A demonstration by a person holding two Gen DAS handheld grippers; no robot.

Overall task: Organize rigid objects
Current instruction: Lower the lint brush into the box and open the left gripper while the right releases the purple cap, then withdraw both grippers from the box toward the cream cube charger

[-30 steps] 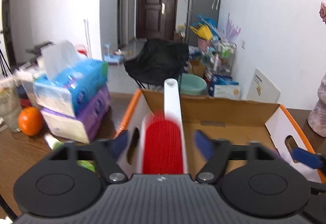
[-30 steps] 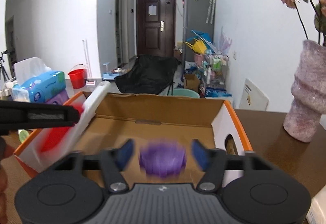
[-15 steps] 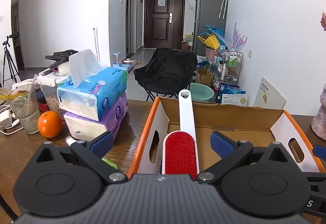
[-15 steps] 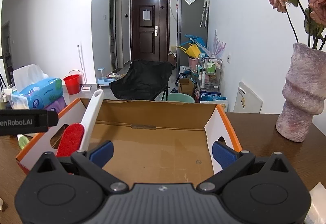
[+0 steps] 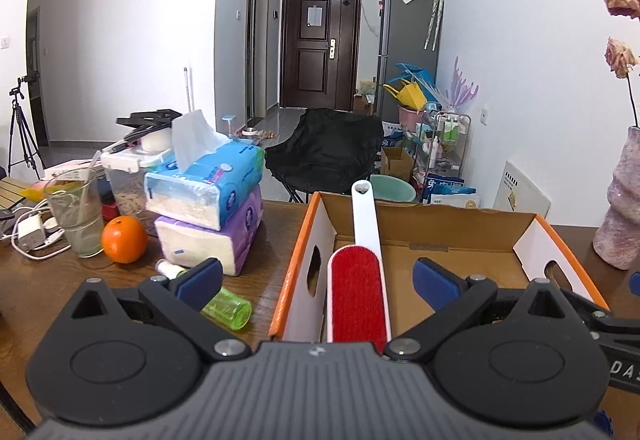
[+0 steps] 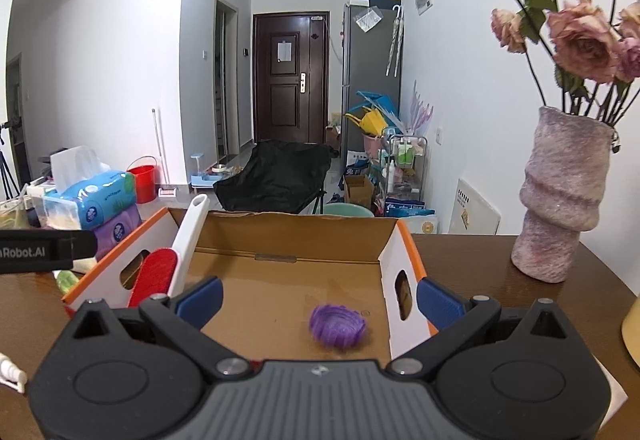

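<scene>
My left gripper (image 5: 316,280) has just spread its jaws wide and grips nothing; the lint brush (image 5: 362,268) lies between its fingers with clear gaps on both sides. My right gripper (image 6: 318,298) has just opened wide too, empty, with the purple ball (image 6: 337,326) on the box floor between its fingers and touching neither.

The cardboard box (image 6: 280,236) has 4 upright walls and an open top. Its 2 side walls are white with orange rims and each has 1 oval hand-hole; the back wall and floor are plain brown card. The brush leans along the box's left wall, red bristle pad low, white handle sticking up past the back rim. Most of the floor is bare, with room right of the brush and around the ball.

The wooden table (image 5: 48,280) is crowded left of the box: 2 stacked tissue packs (image 5: 208,207), soft and plastic-wrapped, 1 blue on 1 purple; 1 round orange (image 5: 124,238); 1 glass (image 5: 76,215) beside it; 1 clear green bottle (image 5: 224,310) lying on its side near the box's left wall. To the right stands 1 rough, ridged pink vase (image 6: 560,199) of dried roses, apart from the box, with bare table between.
</scene>
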